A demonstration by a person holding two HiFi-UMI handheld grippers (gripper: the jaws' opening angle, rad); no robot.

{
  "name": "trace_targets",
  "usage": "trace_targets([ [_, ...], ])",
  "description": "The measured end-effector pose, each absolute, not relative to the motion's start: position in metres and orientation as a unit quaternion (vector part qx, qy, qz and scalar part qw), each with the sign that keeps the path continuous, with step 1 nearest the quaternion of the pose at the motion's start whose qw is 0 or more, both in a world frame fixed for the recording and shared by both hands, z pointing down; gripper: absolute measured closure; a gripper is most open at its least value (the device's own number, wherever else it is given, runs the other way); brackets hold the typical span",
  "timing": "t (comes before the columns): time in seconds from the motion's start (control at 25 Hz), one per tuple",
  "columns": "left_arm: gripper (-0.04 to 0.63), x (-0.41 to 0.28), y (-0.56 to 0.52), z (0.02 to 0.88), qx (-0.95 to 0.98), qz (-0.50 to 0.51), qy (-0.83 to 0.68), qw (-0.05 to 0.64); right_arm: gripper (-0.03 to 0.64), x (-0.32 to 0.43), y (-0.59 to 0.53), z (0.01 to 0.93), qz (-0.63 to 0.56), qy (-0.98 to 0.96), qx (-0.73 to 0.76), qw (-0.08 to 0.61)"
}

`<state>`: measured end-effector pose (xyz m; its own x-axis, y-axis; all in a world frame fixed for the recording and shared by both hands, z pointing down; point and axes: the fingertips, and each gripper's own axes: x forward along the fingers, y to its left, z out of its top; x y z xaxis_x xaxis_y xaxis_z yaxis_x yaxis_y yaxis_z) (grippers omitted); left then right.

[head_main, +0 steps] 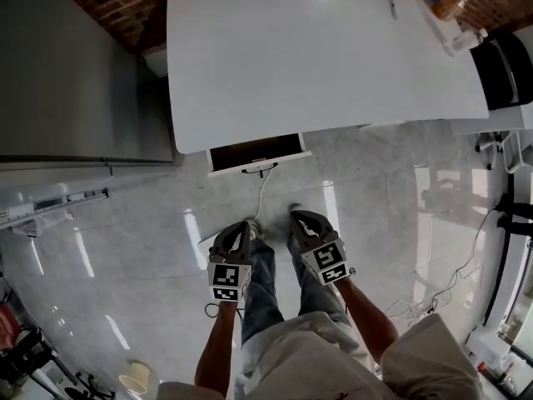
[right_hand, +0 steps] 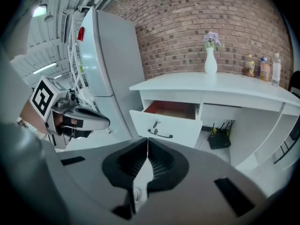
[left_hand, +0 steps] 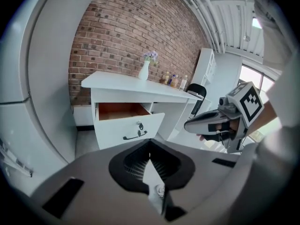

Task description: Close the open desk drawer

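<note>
Left gripper (left_hand: 150,143) of mine clenched shut and empty, right gripper (right_hand: 147,142) beside it likewise closed on nothing, both over the floor (head_main: 125,248), well apart from the open desk drawer (head_main: 254,153) jutting from the white desk (head_main: 333,57)

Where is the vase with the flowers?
In the right gripper view the vase stands at the back of the white desk, by the brick wall, left of the bottles and above the open drawer.

A: Where is the head view looking from?
B: It is looking steeply down on the desk (head_main: 316,57) from high above.
A: And the gripper views?
B: Both are looking from lower down, well back, sharing the drawer (left_hand: 129,128).
</note>
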<state>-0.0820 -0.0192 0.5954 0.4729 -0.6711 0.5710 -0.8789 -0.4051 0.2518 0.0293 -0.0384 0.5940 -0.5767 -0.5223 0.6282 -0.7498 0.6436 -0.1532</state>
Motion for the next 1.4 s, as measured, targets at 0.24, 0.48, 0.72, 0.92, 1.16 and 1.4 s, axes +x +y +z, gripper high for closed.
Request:
trace_targets([
  [0.24, 0.583, -0.083, -0.013, 0.647, 0.81, 0.206, -0.467, 0.287, 0.598, 0.028, -0.024, 0.651, 0.232, -0.854, 0.358, 0.297],
  [0.48, 0.583, -0.085, -0.002, 0.701, 0.8, 0.207, -0.467, 0.315, 0.598, 0.032, -0.007, 0.706, 0.254, -0.842, 0.356, 0.317],
  [0.72, 0.583, -0.088, -0.003, 0.736, 0.794, 0.216, -0.47, 0.321, 0.598, 0.034, -0.001, 0.733, 0.261, -0.839, 0.356, 0.319],
  [0.92, 0.583, -0.088, -0.007, 0.745, 0.778, 0.193, -0.486, 0.349, 0.598, 0.043, -0.007, 0.741, 0.278, -0.835, 0.357, 0.312],
  [1.16, 0.583, -0.099, -0.031, 0.74, 0.725, -0.012, -0.5, 0.473, 0.598, 0.061, -0.044, 0.733, 0.429, -0.79, 0.407, 0.166],
  [1.4, 0.583, -0.121, -0.05, 0.738, 0.645, -0.207, -0.496, 0.543, 0.598, 0.064, -0.068, 0.727, 0.642, -0.674, 0.346, -0.115],
])
